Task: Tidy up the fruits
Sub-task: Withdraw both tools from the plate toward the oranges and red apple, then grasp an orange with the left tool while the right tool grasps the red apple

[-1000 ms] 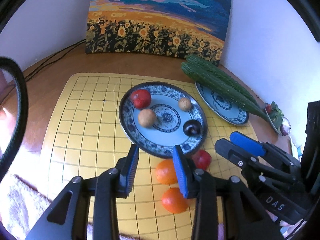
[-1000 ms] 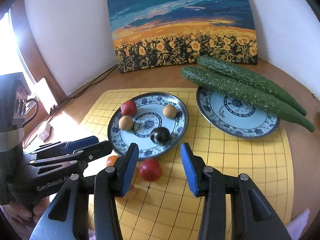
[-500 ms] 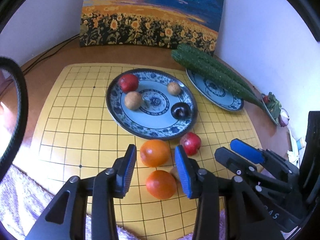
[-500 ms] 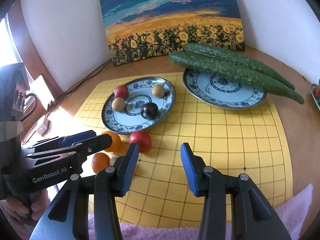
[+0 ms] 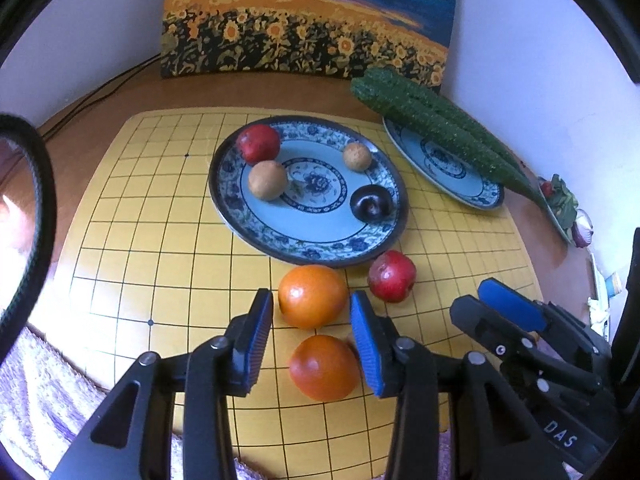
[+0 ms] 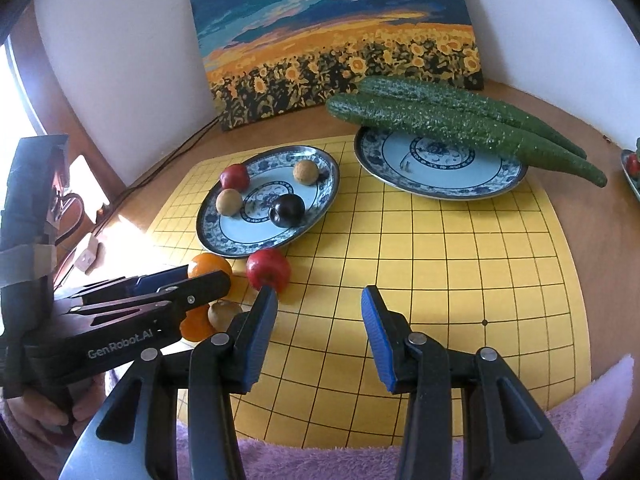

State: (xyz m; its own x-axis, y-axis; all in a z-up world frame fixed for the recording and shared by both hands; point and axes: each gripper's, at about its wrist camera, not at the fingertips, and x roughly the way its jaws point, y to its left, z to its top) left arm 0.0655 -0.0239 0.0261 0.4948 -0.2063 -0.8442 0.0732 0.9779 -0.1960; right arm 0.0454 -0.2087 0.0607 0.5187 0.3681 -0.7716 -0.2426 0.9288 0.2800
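A blue-patterned plate (image 5: 260,220) holds a red fruit (image 5: 258,143), two tan fruits (image 5: 267,179) and a dark plum (image 5: 371,202). On the yellow grid mat in front lie two oranges (image 5: 312,295) (image 5: 323,366) and a red fruit (image 5: 391,276). My left gripper (image 5: 312,316) is open, its fingers on either side of the far orange, just short of it. My right gripper (image 6: 318,306) is open and empty over the mat; the red fruit (image 6: 269,269) lies just beyond its left finger. A small tan fruit (image 6: 225,312) lies by the oranges.
A second patterned plate (image 6: 440,184) at the back right carries two long cucumbers (image 6: 460,126). A sunflower painting (image 6: 340,40) leans on the wall behind. A further dish with greens (image 5: 560,208) stands at the far right. A purple towel (image 6: 580,420) lies along the mat's front edge.
Both grippers have drawn back from the plate over the last second. My left gripper has then moved forward and lower, so its open fingers now flank the far orange.
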